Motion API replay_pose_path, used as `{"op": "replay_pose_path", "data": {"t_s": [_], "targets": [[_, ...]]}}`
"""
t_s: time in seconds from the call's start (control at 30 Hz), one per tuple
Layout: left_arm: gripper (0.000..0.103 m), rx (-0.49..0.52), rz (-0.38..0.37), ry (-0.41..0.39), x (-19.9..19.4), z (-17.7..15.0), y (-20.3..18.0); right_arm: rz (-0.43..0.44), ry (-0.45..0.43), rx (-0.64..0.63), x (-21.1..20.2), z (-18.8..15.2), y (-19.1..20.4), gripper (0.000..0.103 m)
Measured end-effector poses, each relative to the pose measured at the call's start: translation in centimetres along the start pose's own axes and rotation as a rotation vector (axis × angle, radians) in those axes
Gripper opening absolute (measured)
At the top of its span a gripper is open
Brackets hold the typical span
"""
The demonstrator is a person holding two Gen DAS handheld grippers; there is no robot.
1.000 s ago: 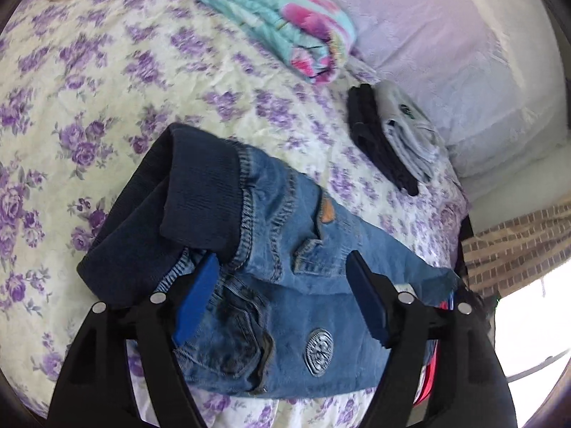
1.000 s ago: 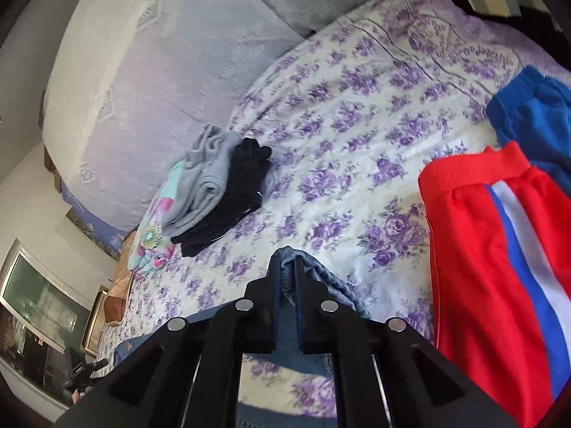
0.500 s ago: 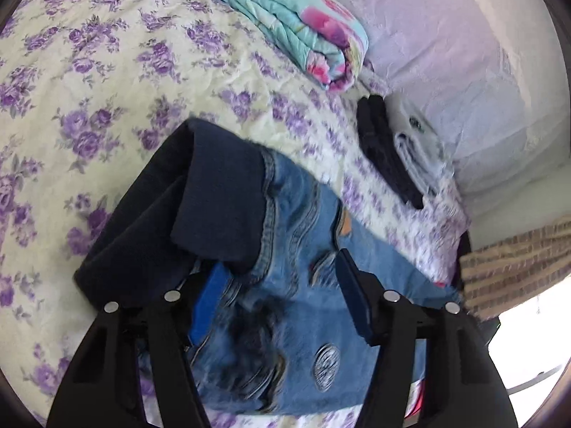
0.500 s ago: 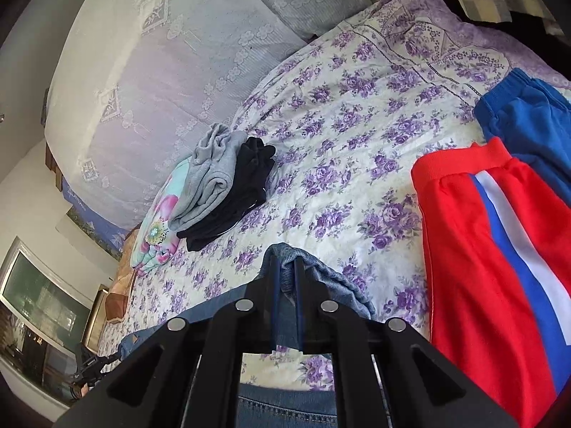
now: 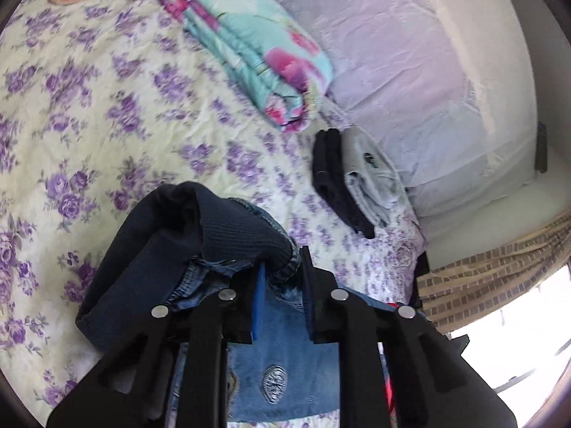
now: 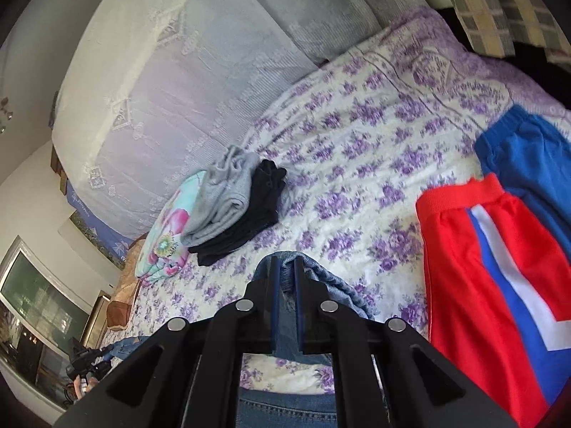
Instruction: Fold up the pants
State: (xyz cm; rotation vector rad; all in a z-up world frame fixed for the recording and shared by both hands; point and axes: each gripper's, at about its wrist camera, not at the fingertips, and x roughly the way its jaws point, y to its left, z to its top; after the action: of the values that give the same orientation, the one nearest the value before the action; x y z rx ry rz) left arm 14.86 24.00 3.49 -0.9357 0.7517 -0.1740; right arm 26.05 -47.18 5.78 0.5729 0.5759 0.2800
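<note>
Left wrist: jeans [image 5: 285, 363] newly pinched.

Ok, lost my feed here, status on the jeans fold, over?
Left gripper closing on the jeans at the dark waistband. Right gripper shut on a denim fold. Red shorts alongside, not blocking.
</note>
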Motion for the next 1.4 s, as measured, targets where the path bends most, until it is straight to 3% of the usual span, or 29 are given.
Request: {"op": "replay_pose_path", "data": {"t_s": [0.13,0.23,0.37,0.47,0.63,0.73,0.87,0.93,1.07,1.13,1.4], "targets": [[0.016,0.039,-0.031,0.023,-2.7,-1.6,0.5,-0.012,-0.015,-0.061,-5.1,-2.6,-0.1,0.007],[0.016,0.011,-0.025,0.073,-3.9,-3.9,3.9,-0.038,0.024,-0.053,-7.8,-7.2,-2.5,0.007],[0.016,-0.092,-0.029,0.129,-4.0,-6.3,8.8,0.005,0.105,0.058,-9.6,-13.9,-5.5,0.010],[0.016,-0.084,-0.035,0.121,-4.1,-6.8,9.1,0.070,0.109,0.226,-10.8,-16.2,-6.4,0.012],[0.016,-0.017,-0.020,0.102,-4.4,-6.6,7.4,0.074,0.033,0.352,-13.8,-17.5,-4.2,0.046],[0.016,-0.026,-0.027,0.108,-4.2,-6.6,7.9,0.082,0.006,0.397,-15.4,-18.2,-3.1,0.049],[0.016,-0.038,-0.047,0.115,-3.9,-6.6,8.6,0.129,0.084,0.538,-12.9,-19.7,-1.9,0.057],[0.017,-0.033,-0.055,0.116,-3.9,-6.6,8.7,0.134,0.112,0.524,-10.5,-19.3,-0.5,0.057],[0.017,-0.023,-0.071,0.122,-3.9,-6.7,9.0,0.033,0.172,0.553,-6.4,-19.2,0.1,0.055],[0.017,-0.021,-0.080,0.125,-3.9,-6.8,9.3,-0.034,0.206,0.590,-5.6,-19.8,-0.1,0.049],[0.017,-0.027,-0.121,0.144,-3.2,-6.5,10.3,-0.076,0.154,0.586,-3.7,-18.6,-1.3,0.044]]}}
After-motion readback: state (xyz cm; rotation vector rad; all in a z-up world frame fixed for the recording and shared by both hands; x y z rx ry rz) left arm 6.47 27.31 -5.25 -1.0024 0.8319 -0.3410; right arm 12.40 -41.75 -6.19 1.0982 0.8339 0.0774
